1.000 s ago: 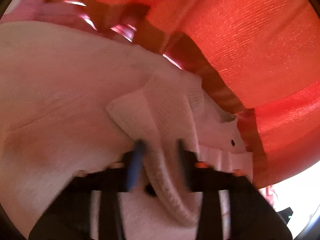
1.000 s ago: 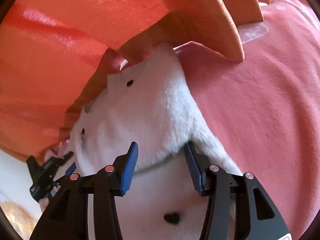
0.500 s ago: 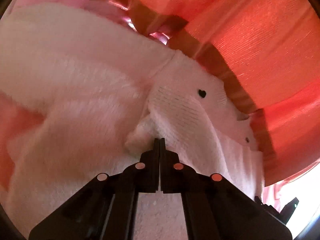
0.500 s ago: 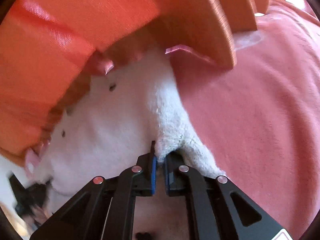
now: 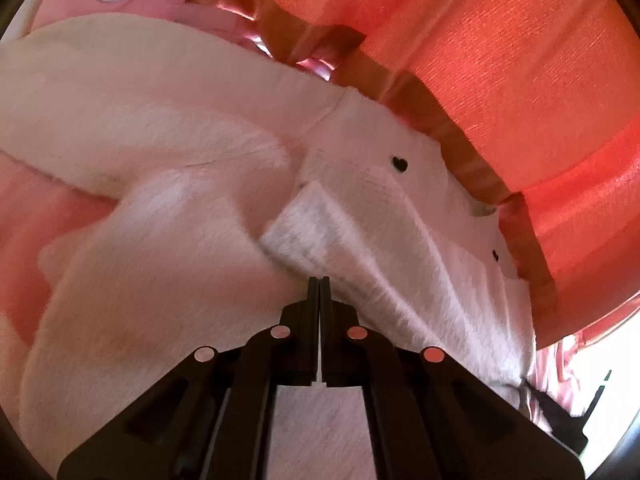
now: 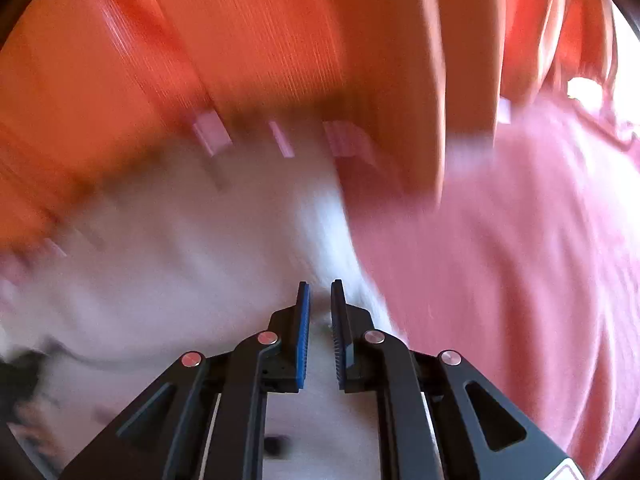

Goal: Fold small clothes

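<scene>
Both tongs have just closed on the white fleece garment (image 5: 192, 240), which lies on the pink bedding (image 6: 500, 280) below the orange curtain (image 5: 520, 80). Left tongs (image 5: 319, 280) pinch a folded edge tight; right tongs (image 6: 320, 284), blurred, seem to clamp a thicker bunch. If either pinch is shallow, the plush could slip out mid-fold and the fold would collapse.

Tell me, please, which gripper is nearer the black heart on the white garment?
Left. The left gripper pinches a fold just below the black heart on the white garment. The right gripper grips the garment's blurred edge; no heart is clear there.
</scene>
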{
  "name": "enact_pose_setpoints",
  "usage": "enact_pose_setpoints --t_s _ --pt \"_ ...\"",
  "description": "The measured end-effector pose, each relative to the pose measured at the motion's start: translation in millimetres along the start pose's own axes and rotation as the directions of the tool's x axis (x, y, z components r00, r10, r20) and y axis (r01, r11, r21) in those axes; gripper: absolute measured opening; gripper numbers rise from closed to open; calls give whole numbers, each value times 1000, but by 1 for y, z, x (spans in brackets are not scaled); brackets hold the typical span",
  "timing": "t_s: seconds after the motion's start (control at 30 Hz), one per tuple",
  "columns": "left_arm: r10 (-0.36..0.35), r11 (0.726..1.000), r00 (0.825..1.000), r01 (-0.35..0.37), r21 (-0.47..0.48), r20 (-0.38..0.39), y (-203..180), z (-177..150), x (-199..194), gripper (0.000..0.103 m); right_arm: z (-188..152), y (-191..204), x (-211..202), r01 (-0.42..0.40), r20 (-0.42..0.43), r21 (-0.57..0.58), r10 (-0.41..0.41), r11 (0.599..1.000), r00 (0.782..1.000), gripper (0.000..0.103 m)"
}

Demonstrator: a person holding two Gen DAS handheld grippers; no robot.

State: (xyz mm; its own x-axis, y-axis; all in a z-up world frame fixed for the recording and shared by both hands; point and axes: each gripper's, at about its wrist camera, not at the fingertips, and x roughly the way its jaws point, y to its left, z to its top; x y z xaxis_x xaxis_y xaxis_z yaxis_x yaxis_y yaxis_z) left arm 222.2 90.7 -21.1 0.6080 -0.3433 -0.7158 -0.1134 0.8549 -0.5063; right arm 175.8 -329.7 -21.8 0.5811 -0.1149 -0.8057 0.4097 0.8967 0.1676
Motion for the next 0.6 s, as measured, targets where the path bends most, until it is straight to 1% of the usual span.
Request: enact_pose_setpoints --t_s 0.03,0.07,0.1,0.13,0.17,0.2,0.23,0.27,0.3,0.33,0.4,0.43,0.47,0.5,0.53,0.57,0.6 --pt "-4 1000 1000 4 -1 6 6 2 -9 0 4 8 -6 21 -9 -25 -22 999 1000 8" --pt "-5 1000 1000 5 -5 21 14 5 -20 0 7 15 -13 18 -12 -50 -18 999 1000 11" --pt "-5 1000 999 5 -10 42 23 10 -32 0 8 23 -30 -20 38 -68 22 998 999 11" --pt "10 1000 997 -8 -23 72 36 19 -46 2 6 33 -47 -45 82 -89 52 995 995 12" --pt "37 998 995 -33 -45 97 50 28 -59 14 5 43 -54 -51 90 -114 61 992 994 17" --pt "59 996 991 -51 -72 117 68 36 -71 30 1 51 -63 -65 87 -142 78 988 993 23" --pt "100 990 985 -85 -114 139 91 46 -85 38 -5 59 -70 -86 82 -159 100 984 992 25" --pt "144 982 978 -122 -147 154 111 55 -95 45 -11 65 -77 -109 68 -172 122 979 990 30" --pt "188 971 969 -158 -176 163 131 63 -104 49 -19 70 -84 -130 51 -185 141 974 989 33" --pt "238 956 955 -199 -214 175 158 74 -114 51 -29 70 -91 -146 41 -194 156 970 987 35" --pt "330 921 925 -272 -277 188 198 89 -129 57 -47 85 -97 -191 10 -217 198 957 980 41" --pt "376 898 907 -305 -316 191 222 97 -136 59 -51 92 -95 -206 -2 -225 211 952 977 42" --pt "408 877 894 -329 -349 183 241 102 -139 61 -57 96 -93 -215 -12 -234 219 948 976 44" --pt "443 850 882 -356 -388 162 263 108 -141 62 -64 104 -89 -221 -30 -256 221 941 975 44" --pt "448 838 882 -357 -412 148 275 110 -141 62 -67 110 -89 -220 -40 -273 218 937 975 44" --pt "443 827 887 -348 -440 130 289 113 -139 62 -72 115 -88 -215 -46 -291 211 932 976 44" --pt "427 820 895 -325 -471 127 301 114 -137 61 -75 118 -89 -206 -45 -305 202 930 978 44"
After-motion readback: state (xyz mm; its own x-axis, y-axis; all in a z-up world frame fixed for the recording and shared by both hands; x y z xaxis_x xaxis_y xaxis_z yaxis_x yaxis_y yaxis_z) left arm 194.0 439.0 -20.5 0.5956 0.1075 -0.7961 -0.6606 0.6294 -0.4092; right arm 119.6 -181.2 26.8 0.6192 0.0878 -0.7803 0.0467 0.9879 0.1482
